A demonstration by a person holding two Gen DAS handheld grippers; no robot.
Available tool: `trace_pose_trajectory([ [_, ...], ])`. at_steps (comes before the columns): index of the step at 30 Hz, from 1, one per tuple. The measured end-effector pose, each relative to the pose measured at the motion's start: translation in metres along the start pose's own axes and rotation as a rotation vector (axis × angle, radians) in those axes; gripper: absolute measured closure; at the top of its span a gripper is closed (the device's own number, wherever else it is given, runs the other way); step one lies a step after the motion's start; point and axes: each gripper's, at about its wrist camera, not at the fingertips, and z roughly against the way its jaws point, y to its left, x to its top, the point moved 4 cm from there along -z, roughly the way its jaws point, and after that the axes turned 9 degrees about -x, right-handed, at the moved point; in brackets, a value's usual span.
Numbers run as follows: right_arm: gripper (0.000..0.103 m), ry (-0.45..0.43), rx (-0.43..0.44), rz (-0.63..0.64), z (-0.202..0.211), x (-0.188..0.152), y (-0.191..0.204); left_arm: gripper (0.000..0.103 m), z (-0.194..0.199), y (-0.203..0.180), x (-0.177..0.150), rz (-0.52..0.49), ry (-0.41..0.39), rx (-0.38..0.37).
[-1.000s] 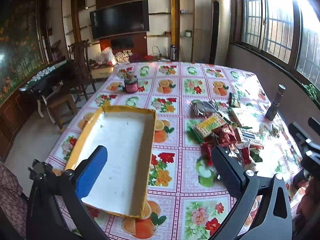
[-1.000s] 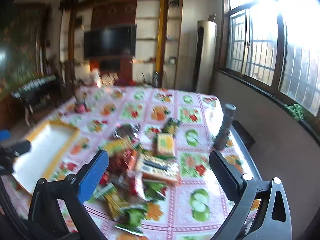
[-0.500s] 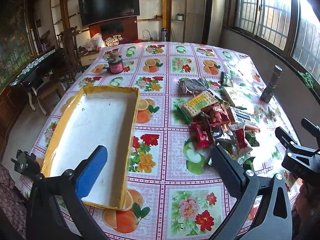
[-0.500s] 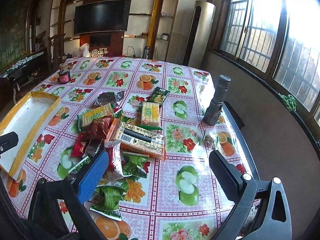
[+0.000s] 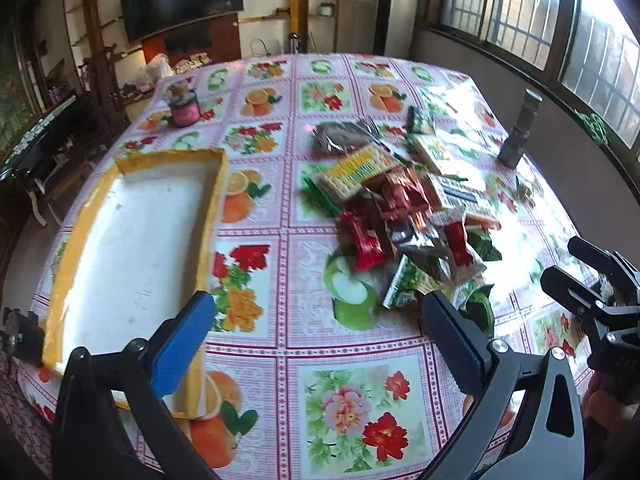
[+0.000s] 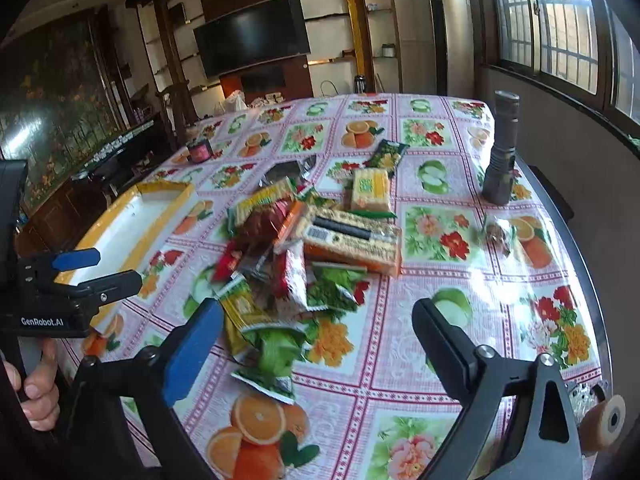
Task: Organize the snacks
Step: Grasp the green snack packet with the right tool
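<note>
A heap of snack packets (image 5: pixel 404 216) lies on the floral tablecloth, also in the right wrist view (image 6: pixel 304 240). A yellow-rimmed white tray (image 5: pixel 136 240) stands empty to the left of the heap; it also shows in the right wrist view (image 6: pixel 132 220). My left gripper (image 5: pixel 316 332) is open and empty above the table's near part, between tray and heap. My right gripper (image 6: pixel 316 344) is open and empty just above the green packets (image 6: pixel 276 348) at the heap's near edge. Each gripper appears in the other's view: the right one (image 5: pixel 592 280), the left one (image 6: pixel 80 272).
A dark flashlight (image 6: pixel 502 148) stands upright at the table's right side, near the edge. A small pink jar (image 5: pixel 184 108) stands at the far left. A wrapped sweet (image 6: pixel 498 234) lies right of the heap. Chairs and a dark bench stand left of the table.
Both grippers have moved forward and lower toward the table. The heap of packets now sits closer in both views. Both grippers stay open.
</note>
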Motion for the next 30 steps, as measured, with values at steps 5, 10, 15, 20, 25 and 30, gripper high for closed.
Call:
trace_pose_trajectory([
  [5,0.025,0.063,0.023,-0.009,-0.011,-0.014,-0.002,0.000,-0.021,-0.013,-0.006,-0.004,0.058,-0.041],
  [10,0.040,0.129,0.088,0.029,-0.025,-0.028,0.018,0.000,-0.052,-0.025,-0.002,0.032,0.116,-0.107],
  [15,0.059,0.221,0.109,0.071,-0.050,-0.039,0.037,0.000,-0.077,-0.031,0.005,0.063,0.168,-0.131],
  [20,0.071,0.231,0.090,0.090,-0.057,-0.039,0.033,0.001,-0.100,-0.051,0.001,-0.005,0.215,-0.120],
  [25,0.072,0.226,0.075,0.073,-0.053,-0.042,0.016,0.026,-0.105,-0.051,-0.001,-0.054,0.202,-0.110],
  [30,0.072,0.206,0.083,0.031,-0.049,-0.043,0.004,0.059,-0.097,-0.044,-0.001,-0.070,0.183,-0.146],
])
